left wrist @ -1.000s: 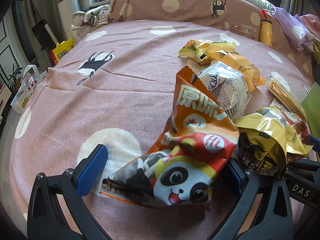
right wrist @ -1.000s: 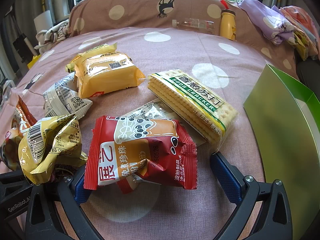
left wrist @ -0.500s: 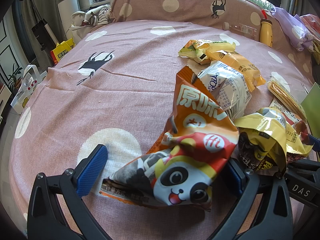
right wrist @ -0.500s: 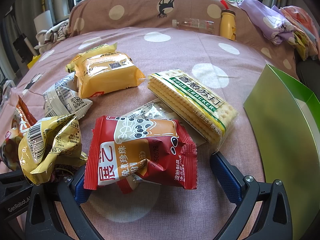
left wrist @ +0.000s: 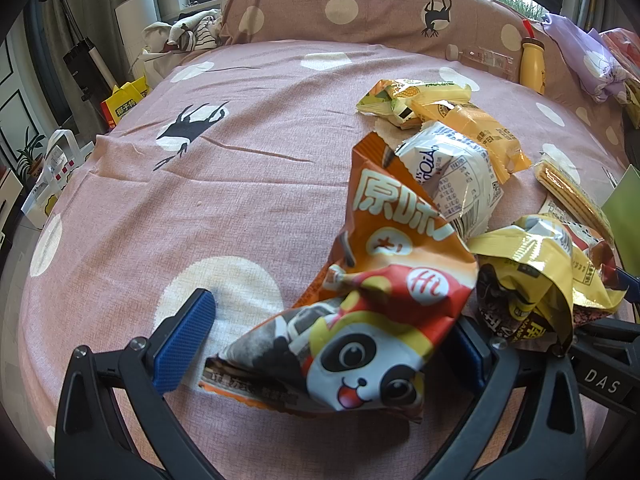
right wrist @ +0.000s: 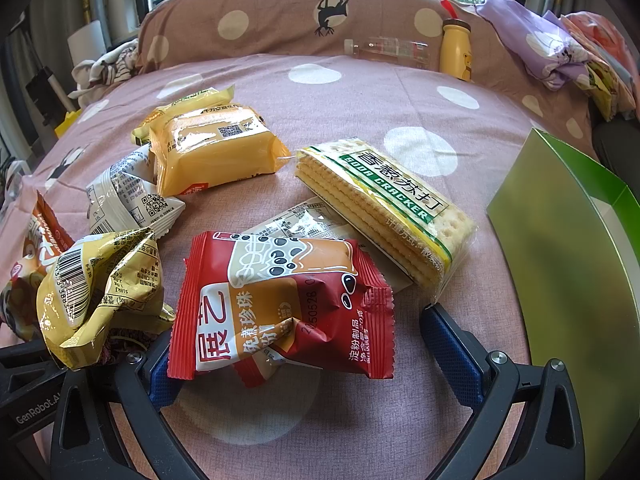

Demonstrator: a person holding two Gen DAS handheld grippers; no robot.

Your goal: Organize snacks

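Snack packets lie in a heap on a pink spotted bed. My left gripper (left wrist: 326, 340) is open, its fingers either side of an orange panda packet (left wrist: 372, 304) that rests on the bed. My right gripper (right wrist: 312, 356) is open around a red bubble-tea packet (right wrist: 280, 304). A crumpled yellow packet (right wrist: 100, 288) lies between the two grippers and also shows in the left wrist view (left wrist: 536, 276). A soda cracker pack (right wrist: 384, 204), an orange-yellow cake packet (right wrist: 212, 152) and a white packet (right wrist: 128, 200) lie beyond.
A green box (right wrist: 568, 264) stands open at the right. A yellow bottle (right wrist: 456, 48) and a clear bottle (right wrist: 388, 50) lie against the pillow. Folded clothes (right wrist: 576, 56) sit at the far right. Bags (left wrist: 124, 100) stand on the floor left of the bed.
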